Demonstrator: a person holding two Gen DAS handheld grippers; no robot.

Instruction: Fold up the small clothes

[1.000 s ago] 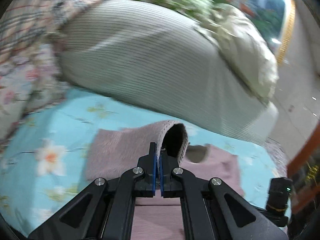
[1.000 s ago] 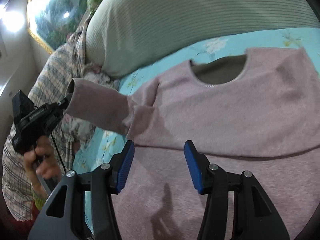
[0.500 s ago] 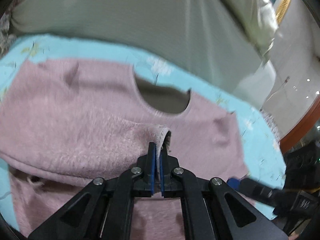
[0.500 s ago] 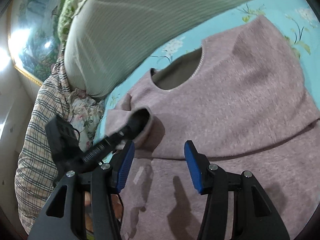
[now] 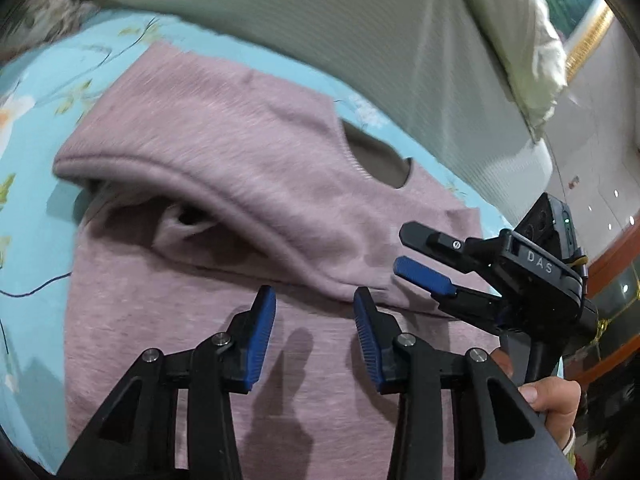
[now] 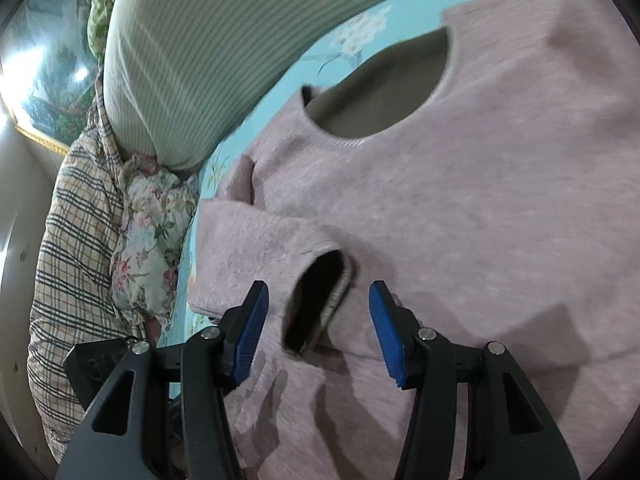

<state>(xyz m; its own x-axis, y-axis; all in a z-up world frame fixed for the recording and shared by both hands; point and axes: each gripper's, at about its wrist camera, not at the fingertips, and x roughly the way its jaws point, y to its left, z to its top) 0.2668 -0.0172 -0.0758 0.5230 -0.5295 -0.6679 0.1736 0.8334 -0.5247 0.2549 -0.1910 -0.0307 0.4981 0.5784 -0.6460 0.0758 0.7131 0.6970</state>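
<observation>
My left tongs are opening with nothing between the pads, poised just above the pink sweater. My right tongs stand open and empty, their blue pads on either side of the sleeve cuff, which lies folded across the chest. The sweater is spread on the bed's blue floral sheet, neckline towards the striped pillow.
</observation>
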